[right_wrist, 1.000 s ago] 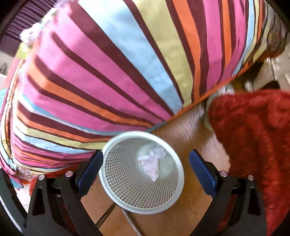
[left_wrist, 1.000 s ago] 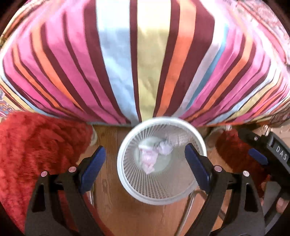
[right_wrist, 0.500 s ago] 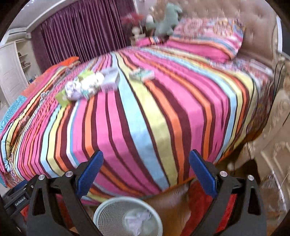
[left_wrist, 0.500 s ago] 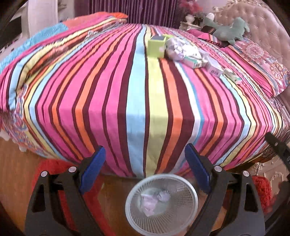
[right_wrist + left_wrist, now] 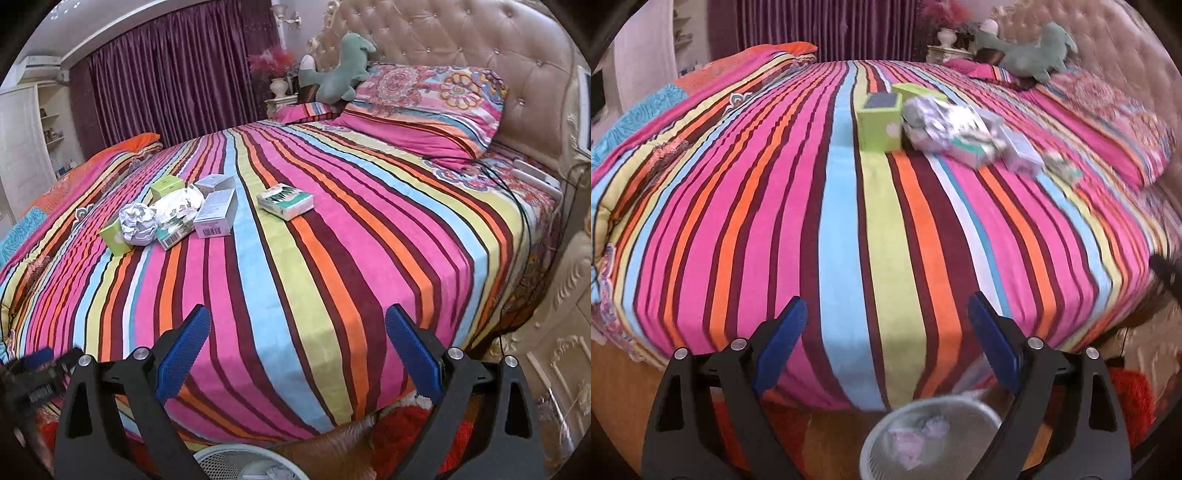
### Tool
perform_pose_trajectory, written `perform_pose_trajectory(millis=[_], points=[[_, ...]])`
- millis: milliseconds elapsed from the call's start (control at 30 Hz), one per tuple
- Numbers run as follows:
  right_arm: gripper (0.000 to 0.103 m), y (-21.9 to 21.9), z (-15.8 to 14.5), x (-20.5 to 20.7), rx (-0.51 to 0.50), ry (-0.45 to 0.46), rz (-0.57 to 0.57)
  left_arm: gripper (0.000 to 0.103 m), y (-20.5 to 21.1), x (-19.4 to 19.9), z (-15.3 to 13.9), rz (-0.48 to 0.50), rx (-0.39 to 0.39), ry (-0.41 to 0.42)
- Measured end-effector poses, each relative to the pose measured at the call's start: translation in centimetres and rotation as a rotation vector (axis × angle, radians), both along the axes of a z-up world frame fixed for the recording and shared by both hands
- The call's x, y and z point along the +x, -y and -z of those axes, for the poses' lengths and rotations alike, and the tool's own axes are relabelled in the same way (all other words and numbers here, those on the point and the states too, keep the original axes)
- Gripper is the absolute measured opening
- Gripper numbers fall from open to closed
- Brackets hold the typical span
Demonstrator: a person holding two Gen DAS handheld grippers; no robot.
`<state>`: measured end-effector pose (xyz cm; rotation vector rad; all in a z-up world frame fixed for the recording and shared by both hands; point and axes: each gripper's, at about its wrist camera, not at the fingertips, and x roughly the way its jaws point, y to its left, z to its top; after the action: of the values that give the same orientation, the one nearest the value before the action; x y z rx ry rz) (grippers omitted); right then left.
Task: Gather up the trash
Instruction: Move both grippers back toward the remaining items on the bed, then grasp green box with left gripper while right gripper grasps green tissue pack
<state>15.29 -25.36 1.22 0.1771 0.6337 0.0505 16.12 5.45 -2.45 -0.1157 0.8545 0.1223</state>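
While barcodes show, box point(image 5: 215, 214) lettering unreadable

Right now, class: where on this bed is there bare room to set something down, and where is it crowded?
Free: the striped bedspread between both open grippers and the trash. Crowded: boxes and crumpled paper clustered left; a lone box sits apart toward the pillow.

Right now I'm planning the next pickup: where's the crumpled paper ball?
In the right wrist view, the crumpled paper ball lies on the striped bedspread, left side, between a green box and a white packet.

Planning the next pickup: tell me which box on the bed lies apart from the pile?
The green-and-white flat carton, alone on the bedspread, right of the clustered boxes.
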Motion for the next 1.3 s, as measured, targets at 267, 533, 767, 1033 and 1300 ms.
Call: perform_pose_trajectory(millis=[267, 533, 767, 1033, 1300], points=[[0.091, -0.1, 0.7, 5.3, -0.051, -0.045, -0.028, 0.086, -2.8, 7.3, -0.6, -0.013, -0.039, 0.024], [0.091, -1.0, 0.6, 10.3, -0.095, -0.053, -0.070, 0.086, -3.9, 14.4, -1.1, 0.021, -0.049, 0.051], [0.091, -2.3, 1.3, 14.4, -0.143, -0.071, -0.110, 0.086, -4.9, 18.5, 0.1, 0.010, -0.078, 0.013], [0.091, -2.3, 1.9, 17.6, -0.168, -0.097, -0.150, 0.086, -6.1, 21.1, 0.8, 0.004, -0.089, -0.006], [0.091, -2.1, 2.5, 20.8, -0.234, -0.121, -0.206, 0.086, -6.7, 23.3, 0.9, 0.010, -0.080, -0.008]])
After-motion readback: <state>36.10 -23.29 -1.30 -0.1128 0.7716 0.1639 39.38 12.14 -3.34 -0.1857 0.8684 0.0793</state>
